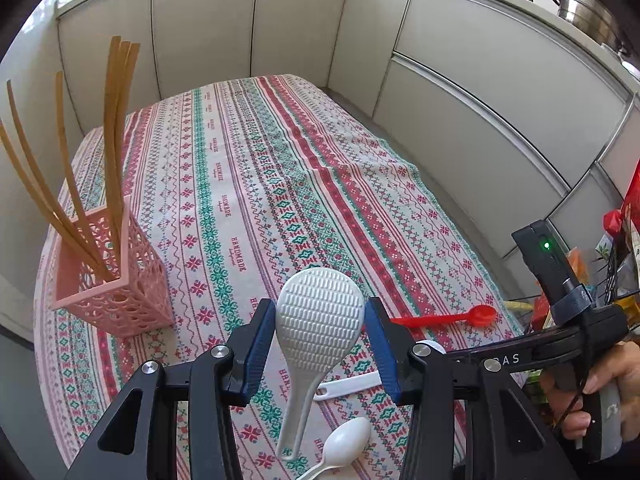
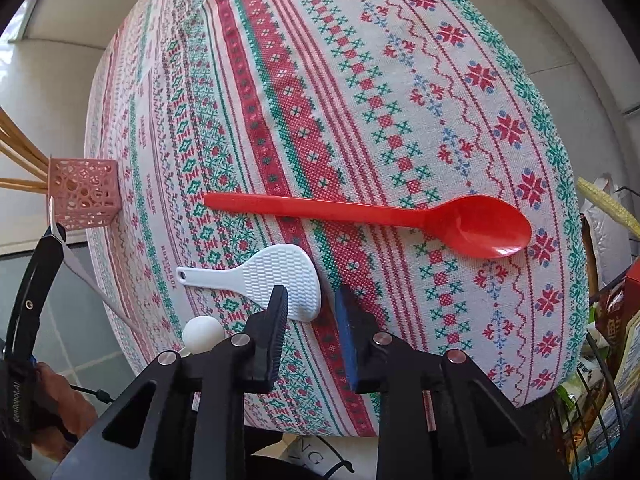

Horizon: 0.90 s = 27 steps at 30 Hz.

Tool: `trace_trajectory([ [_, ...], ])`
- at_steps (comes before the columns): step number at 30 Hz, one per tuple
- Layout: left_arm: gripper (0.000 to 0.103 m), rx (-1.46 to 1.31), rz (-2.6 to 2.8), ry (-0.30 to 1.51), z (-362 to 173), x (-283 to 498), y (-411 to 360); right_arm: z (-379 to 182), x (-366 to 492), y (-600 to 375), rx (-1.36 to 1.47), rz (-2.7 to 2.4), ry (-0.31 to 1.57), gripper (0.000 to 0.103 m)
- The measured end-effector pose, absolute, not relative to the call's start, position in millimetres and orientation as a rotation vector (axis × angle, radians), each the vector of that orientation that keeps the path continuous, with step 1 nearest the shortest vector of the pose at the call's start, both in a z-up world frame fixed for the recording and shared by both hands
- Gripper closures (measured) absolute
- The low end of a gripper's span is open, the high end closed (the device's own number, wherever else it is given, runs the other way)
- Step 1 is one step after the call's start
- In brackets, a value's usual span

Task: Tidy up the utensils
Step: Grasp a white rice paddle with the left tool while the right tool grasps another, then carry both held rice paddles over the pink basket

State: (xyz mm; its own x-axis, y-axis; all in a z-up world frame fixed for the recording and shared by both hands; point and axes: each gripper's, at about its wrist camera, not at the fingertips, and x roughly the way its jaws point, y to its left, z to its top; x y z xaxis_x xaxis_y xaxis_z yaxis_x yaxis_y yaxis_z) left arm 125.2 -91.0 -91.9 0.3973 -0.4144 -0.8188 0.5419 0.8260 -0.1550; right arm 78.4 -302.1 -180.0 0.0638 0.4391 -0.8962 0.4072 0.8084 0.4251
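Note:
My left gripper [image 1: 318,340] has its jaws wide on either side of a white rice paddle [image 1: 316,328]; I cannot tell whether the pads touch it or whether it is lifted. A second white rice paddle [image 2: 276,280] lies on the tablecloth just ahead of my open, empty right gripper [image 2: 310,312]; its handle [image 1: 348,387] shows in the left wrist view. A red spoon [image 2: 400,216] lies across the cloth beyond it and also shows in the left wrist view [image 1: 444,318]. A white spoon [image 1: 344,446] lies near the front edge. A pink lattice holder [image 1: 112,280] with several bamboo sticks [image 1: 114,152] stands at the left.
The patterned tablecloth [image 1: 280,160] covers a small table set against white cabinet walls [image 1: 480,92]. A wire basket of packets [image 2: 608,360] stands at the table's right edge. The pink holder [image 2: 86,194] sits at the far left edge in the right wrist view.

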Motion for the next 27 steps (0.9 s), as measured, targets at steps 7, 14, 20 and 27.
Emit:
trace_trajectory([
  [7, 0.056, 0.124, -0.570, 0.966, -89.9, 126.3, -74.9, -186.3, 80.9, -295.7, 0.760, 0.059, 1.504, 0.092],
  [14, 0.056, 0.062, -0.543, 0.881, -70.8, 124.8, -51.9, -155.1, 87.7, -292.8, 0.719, 0.088, 1.373, 0.098],
  [20, 0.056, -0.056, -0.503, 0.748, -43.7, 126.2, -18.5, -105.6, 93.9, -276.8, 0.569, 0.082, 1.242, 0.100],
  [27, 0.056, -0.243, -0.418, 0.562, -11.7, 131.9, 31.6, -57.6, 98.4, -267.3, 0.439, 0.084, 1.103, 0.100],
])
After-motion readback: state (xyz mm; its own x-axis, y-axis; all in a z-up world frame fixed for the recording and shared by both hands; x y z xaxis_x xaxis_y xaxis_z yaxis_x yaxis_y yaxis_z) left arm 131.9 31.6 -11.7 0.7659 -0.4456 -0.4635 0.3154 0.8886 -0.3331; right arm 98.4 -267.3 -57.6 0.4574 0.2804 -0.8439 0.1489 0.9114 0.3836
